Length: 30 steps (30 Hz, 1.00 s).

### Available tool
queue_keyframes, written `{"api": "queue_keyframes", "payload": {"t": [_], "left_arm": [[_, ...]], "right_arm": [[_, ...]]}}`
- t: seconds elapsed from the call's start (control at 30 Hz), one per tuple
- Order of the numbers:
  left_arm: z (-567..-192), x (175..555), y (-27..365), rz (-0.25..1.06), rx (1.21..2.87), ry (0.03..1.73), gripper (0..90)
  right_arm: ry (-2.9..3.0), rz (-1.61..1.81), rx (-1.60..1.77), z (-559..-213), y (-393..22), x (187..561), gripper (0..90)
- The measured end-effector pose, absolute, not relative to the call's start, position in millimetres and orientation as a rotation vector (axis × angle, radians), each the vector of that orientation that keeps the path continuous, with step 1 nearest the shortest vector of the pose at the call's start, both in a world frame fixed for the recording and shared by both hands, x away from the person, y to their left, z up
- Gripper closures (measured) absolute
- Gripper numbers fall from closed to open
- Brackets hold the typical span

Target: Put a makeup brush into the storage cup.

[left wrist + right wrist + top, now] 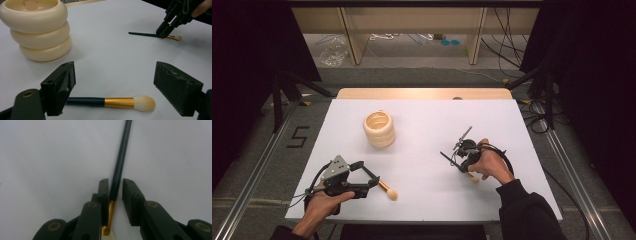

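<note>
Right gripper view gives us what the high view blurs: the right hand-held gripper (116,187), narrowed around a dark, gold-banded brush (120,162), lying on the bench (50,157) right of the holder (379,129); contact unclear.

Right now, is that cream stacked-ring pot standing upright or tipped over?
Upright. The pot sits flat on the table, its open mouth facing up, rings stacked level.

A white worktop (422,130) is seen with three things laid directly on it. A cream ringed holder (379,129) is taken as the landmark. A large brush (387,190) with a pale head is found nearer the person than the holder, and a thin brush (457,162) lies well to its right.
</note>
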<state>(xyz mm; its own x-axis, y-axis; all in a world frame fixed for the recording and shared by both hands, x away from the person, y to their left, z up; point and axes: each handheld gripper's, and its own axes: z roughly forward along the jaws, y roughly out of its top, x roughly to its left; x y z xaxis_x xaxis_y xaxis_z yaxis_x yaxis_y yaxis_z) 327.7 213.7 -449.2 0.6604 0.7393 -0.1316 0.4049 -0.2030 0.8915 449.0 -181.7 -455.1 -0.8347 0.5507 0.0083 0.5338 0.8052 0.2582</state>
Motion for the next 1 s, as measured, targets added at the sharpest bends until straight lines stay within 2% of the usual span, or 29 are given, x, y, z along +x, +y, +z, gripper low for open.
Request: {"api": "queue_keyframes", "payload": {"t": [0.2, 0.47, 1.0], "left_arm": [[-449, 328, 214, 0.4, 1.834, 0.899, 17.7], [-449, 328, 214, 0.397, 1.825, 0.911, 17.7], [-449, 328, 214, 0.396, 1.822, 0.91, 18.1]], "right_arm": [[2.946, 0.335, 0.881, -454, -180, 454, 82.5], [2.975, 0.187, 0.856, -452, -170, 462, 82.7], [2.982, 0.19, 0.864, -451, -168, 463, 83.2]]}}
